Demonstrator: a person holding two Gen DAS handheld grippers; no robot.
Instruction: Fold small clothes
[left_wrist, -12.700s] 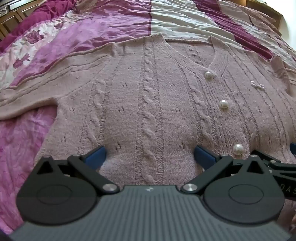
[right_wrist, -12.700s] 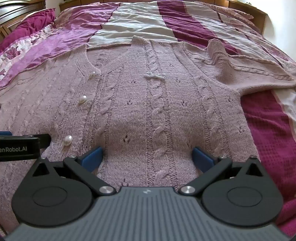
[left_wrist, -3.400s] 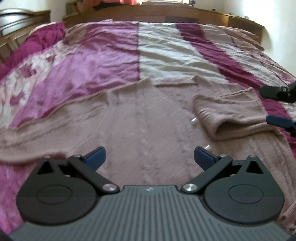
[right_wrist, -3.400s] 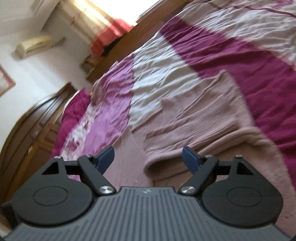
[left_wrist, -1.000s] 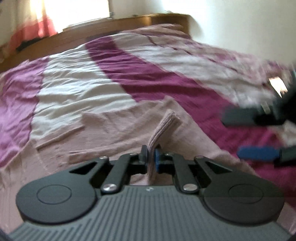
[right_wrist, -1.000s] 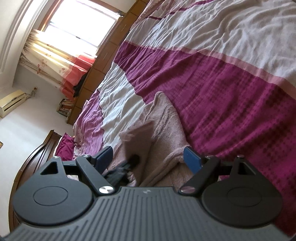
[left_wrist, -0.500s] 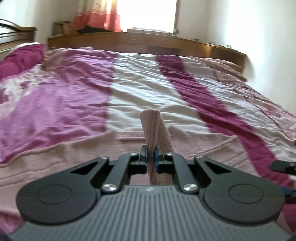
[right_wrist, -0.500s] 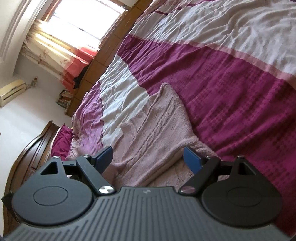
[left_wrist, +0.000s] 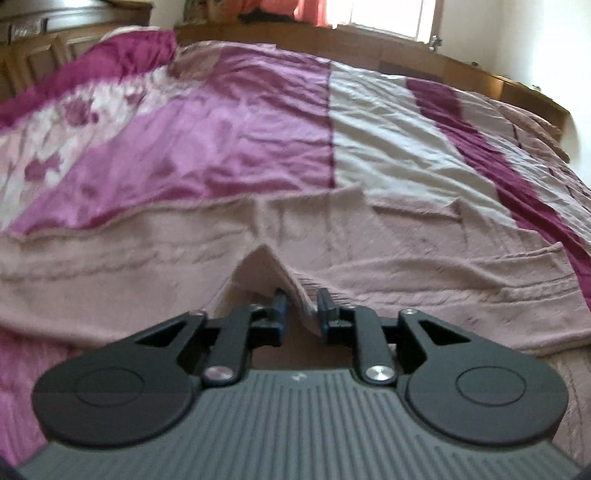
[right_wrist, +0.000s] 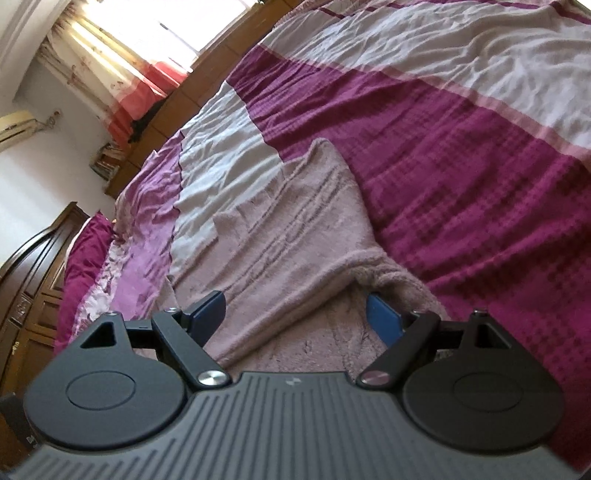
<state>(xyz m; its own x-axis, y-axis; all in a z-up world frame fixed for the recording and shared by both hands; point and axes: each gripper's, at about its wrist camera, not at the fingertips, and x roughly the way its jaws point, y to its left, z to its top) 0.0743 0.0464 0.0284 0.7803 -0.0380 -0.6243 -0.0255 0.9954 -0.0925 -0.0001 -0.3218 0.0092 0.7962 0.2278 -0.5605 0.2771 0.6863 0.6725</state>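
A dusty-pink knitted cardigan (left_wrist: 388, 254) lies spread across the bed, with its right sleeve folded in over the body. My left gripper (left_wrist: 301, 312) hovers low over the cardigan's middle. Its jaws are opening, and the sleeve's cuff (left_wrist: 262, 269) stands tented between them, slack, with a gap showing beside the pads. In the right wrist view the folded sleeve (right_wrist: 295, 229) runs away from my right gripper (right_wrist: 295, 317). That gripper stands open just above the knit at the fold's thick edge (right_wrist: 391, 273), gripping nothing.
The bedspread (left_wrist: 229, 122) has pink, cream and dark magenta stripes and reaches out on all sides. A wooden bed frame (left_wrist: 417, 59) runs along the far edge. A dark wooden wardrobe (right_wrist: 29, 280) and a curtained window (right_wrist: 122, 62) stand beyond the bed.
My left gripper carried the pinched cuff across the cardigan and brought it down over the body, and its jaws have started to part. The right gripper stayed open and barely shifted.
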